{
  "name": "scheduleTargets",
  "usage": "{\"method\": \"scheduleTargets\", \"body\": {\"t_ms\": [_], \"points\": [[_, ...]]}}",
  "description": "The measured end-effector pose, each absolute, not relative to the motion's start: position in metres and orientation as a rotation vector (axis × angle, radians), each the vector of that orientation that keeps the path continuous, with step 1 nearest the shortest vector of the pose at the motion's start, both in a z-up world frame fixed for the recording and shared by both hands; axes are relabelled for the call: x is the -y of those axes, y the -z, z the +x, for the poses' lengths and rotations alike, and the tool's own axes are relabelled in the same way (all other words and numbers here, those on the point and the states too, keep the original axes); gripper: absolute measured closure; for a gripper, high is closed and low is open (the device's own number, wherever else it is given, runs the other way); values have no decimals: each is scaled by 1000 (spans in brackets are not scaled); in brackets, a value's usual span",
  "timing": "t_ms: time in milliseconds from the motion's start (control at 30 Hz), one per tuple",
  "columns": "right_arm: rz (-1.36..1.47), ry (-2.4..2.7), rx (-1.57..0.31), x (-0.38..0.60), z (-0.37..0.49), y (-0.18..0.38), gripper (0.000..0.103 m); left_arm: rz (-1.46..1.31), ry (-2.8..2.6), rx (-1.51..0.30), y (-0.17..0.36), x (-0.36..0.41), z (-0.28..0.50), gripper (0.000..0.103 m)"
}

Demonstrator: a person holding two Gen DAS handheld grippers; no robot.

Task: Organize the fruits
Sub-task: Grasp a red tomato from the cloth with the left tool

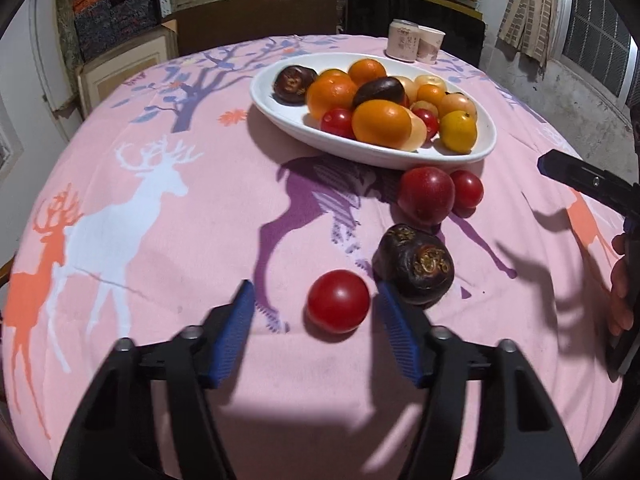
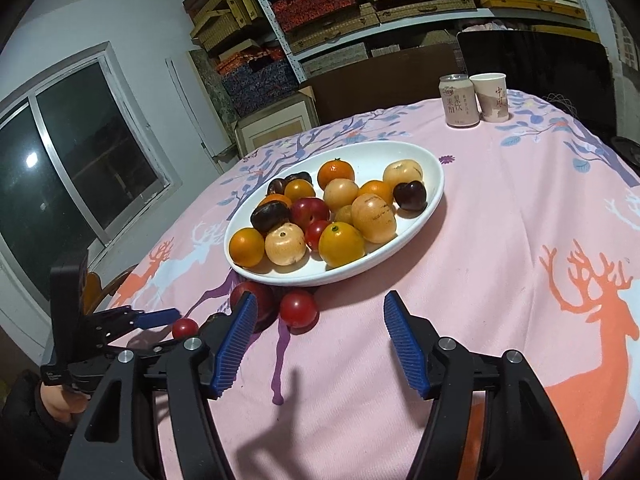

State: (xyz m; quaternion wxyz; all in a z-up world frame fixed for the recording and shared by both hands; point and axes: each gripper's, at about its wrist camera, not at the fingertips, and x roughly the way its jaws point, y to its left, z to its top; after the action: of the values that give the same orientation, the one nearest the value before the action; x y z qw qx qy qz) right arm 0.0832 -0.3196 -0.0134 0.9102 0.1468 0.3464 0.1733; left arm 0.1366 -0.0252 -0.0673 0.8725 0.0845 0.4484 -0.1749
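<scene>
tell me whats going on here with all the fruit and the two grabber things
A person holds a two-finger gripper in each hand over a pink table, sorting fruit. A white dish is already piled with fruit. Four pieces lie loose beside it. The left gripper is open around a red cherry tomato, not yet pinching it, with a dark fruit just beside it. The right gripper is open and empty near another small tomato.

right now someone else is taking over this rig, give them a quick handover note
Left gripper: open, jaws around a small tomato, pads not pressing it.
Right gripper: open, empty, aimed near the bowl's front edge.
Done: most fruit sits in the bowl.
Left on the cloth: that tomato, a dark fruit, a red plum and another tomato.
</scene>
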Motion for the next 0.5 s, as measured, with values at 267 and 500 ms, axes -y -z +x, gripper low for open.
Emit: {"method": "scheduleTargets", "body": {"t_ms": [267,500], "points": [[274,-389,-751,311,85,19,39,112,418,-880,60,20,131,75],[262,-379,-781,305,88,23,39,27,438,-832,50,8,129,75]]}}
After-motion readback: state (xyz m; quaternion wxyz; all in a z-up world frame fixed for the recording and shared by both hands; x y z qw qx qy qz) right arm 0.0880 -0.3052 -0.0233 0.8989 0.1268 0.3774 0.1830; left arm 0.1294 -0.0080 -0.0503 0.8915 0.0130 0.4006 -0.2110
